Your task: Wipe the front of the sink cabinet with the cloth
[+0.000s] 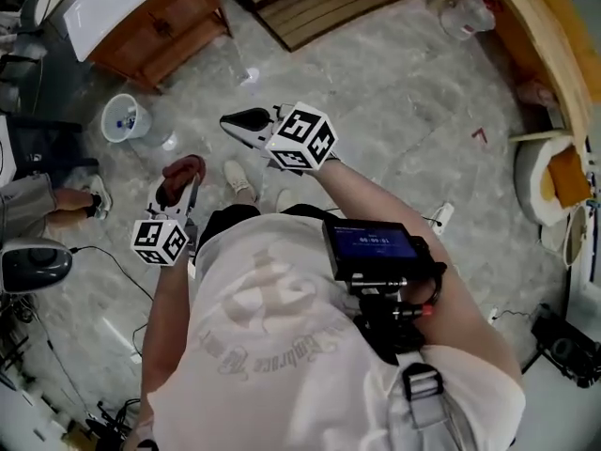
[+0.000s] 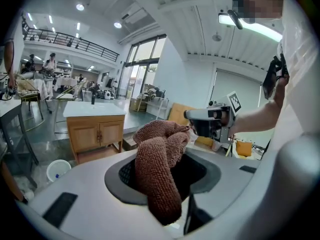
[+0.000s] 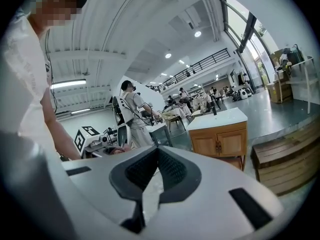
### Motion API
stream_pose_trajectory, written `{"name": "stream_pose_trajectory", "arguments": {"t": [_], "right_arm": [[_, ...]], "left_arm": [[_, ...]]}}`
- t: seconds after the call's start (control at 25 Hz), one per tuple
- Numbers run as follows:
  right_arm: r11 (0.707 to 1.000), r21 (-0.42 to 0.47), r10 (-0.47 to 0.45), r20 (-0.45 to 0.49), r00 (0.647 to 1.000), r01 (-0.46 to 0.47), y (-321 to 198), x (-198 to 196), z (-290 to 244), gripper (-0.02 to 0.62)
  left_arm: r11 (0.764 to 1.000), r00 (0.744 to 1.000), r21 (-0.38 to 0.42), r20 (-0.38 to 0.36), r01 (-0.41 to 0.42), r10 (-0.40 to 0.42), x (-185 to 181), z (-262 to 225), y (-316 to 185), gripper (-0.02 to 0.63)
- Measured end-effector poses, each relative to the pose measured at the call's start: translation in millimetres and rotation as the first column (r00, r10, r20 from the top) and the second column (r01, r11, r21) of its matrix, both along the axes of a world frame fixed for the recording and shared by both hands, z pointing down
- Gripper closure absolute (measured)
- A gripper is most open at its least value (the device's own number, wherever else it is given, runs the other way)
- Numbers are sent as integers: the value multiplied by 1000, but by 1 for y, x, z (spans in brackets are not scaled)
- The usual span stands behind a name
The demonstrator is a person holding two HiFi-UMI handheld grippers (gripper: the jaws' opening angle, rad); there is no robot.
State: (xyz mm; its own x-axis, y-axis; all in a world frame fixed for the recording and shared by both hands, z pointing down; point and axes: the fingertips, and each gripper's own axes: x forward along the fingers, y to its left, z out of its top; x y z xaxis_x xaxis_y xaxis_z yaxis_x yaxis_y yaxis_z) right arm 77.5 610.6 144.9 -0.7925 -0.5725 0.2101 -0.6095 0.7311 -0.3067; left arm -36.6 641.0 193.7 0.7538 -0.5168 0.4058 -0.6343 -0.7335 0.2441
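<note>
The wooden sink cabinet [image 1: 155,22] with a white top stands at the far left of the marble floor, some way ahead of both grippers. It shows small in the left gripper view [image 2: 97,130] and in the right gripper view [image 3: 221,138]. My left gripper [image 1: 181,184] is shut on a brown terry cloth [image 1: 182,173]. The cloth [image 2: 159,169] bunches above the jaws and hangs down between them. My right gripper [image 1: 242,125] is held further forward in the air. Its jaws [image 3: 157,152] meet at the tips with nothing between them.
A white bucket [image 1: 125,118] stands on the floor beside the cabinet. A wooden pallet [image 1: 329,3] lies at the far middle. A seated person's leg [image 1: 52,203] and a grey round device [image 1: 33,263] are at the left, with cables on the floor. White fixtures [image 1: 545,181] line the right.
</note>
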Motion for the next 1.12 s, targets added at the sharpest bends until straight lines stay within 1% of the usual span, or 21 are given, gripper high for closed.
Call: {"name": "stream_pose_trajectory", "arguments": {"t": [0.2, 0.4, 0.56, 0.68, 0.92, 1.04, 1.12], "right_arm": [[1000, 9, 10, -4, 1000, -10, -43, -8, -1, 583], [997, -44, 63, -5, 998, -63, -74, -13, 12, 583], [993, -72, 95, -13, 995, -96, -106, -34, 16, 583], [990, -89, 107, -28, 994, -109, -126, -42, 22, 583], [983, -105, 146, -57, 988, -151, -172, -59, 30, 583], [977, -105, 178, -68, 982, -184, -191, -65, 32, 583], [976, -108, 180, -76, 981, -188, -202, -70, 33, 583]], "left_arm": [[1000, 1000, -7, -19, 23, -23, -10, 7, -45, 428], [999, 1000, -39, -29, 2, -3, -13, 15, -93, 428], [998, 1000, -55, -15, -20, 19, -38, 17, -133, 428], [997, 999, -65, -3, -35, 35, -51, 22, -154, 428], [995, 1000, -95, -8, -19, 19, -89, 29, -188, 428], [995, 1000, -95, 6, -13, 14, -112, 31, -202, 428], [995, 1000, -96, 17, 1, 1, -128, 33, -211, 428]]}}
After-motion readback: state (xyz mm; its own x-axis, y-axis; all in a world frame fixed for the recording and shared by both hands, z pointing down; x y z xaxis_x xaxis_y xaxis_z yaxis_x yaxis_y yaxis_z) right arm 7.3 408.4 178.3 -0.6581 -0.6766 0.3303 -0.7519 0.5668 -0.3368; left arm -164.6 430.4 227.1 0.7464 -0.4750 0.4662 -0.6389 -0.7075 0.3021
